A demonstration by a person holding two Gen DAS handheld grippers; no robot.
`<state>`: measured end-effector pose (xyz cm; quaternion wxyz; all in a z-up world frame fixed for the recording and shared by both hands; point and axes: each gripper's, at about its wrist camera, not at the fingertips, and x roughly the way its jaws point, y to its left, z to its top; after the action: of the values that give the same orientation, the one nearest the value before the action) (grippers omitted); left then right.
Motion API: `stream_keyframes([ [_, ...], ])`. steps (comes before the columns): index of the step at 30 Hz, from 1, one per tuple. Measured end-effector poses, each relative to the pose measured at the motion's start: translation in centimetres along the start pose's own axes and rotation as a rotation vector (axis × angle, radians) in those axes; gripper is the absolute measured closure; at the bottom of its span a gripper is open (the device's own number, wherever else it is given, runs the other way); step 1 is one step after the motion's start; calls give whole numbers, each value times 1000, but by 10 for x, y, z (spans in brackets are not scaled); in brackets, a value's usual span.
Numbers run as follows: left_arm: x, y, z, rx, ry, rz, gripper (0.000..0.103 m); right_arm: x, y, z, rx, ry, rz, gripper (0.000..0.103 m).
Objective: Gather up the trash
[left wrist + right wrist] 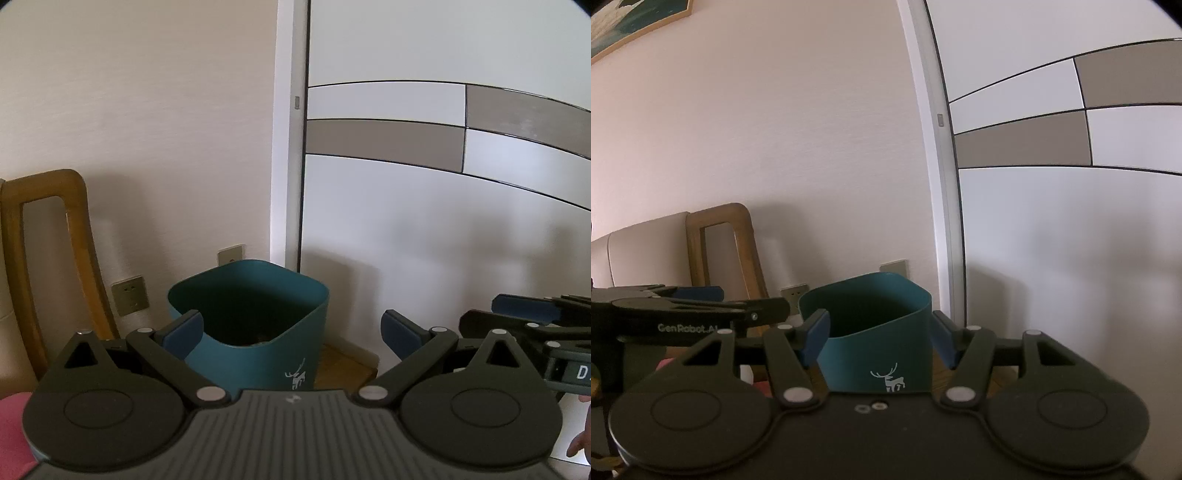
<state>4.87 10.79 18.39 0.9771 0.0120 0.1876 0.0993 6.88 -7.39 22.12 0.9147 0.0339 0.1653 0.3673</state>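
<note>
Left claw [291, 334] and right claw [881, 338], nearest, each with fingers spread apart and empty. Beyond them, teal trash bin [258, 332] on the floor against the far wall, wooden chair [48, 258] to its left.

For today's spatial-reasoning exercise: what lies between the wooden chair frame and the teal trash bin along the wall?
Two beige wall sockets: one beside the chair frame, another just behind the teal trash bin. The left wrist view shows both clearly.
</note>
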Motion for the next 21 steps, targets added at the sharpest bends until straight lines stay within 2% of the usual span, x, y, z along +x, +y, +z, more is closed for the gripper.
stream_keyframes([
  [21, -1, -2, 4, -6, 23, 8, 0, 6, 6, 6, 9, 32, 7, 43],
])
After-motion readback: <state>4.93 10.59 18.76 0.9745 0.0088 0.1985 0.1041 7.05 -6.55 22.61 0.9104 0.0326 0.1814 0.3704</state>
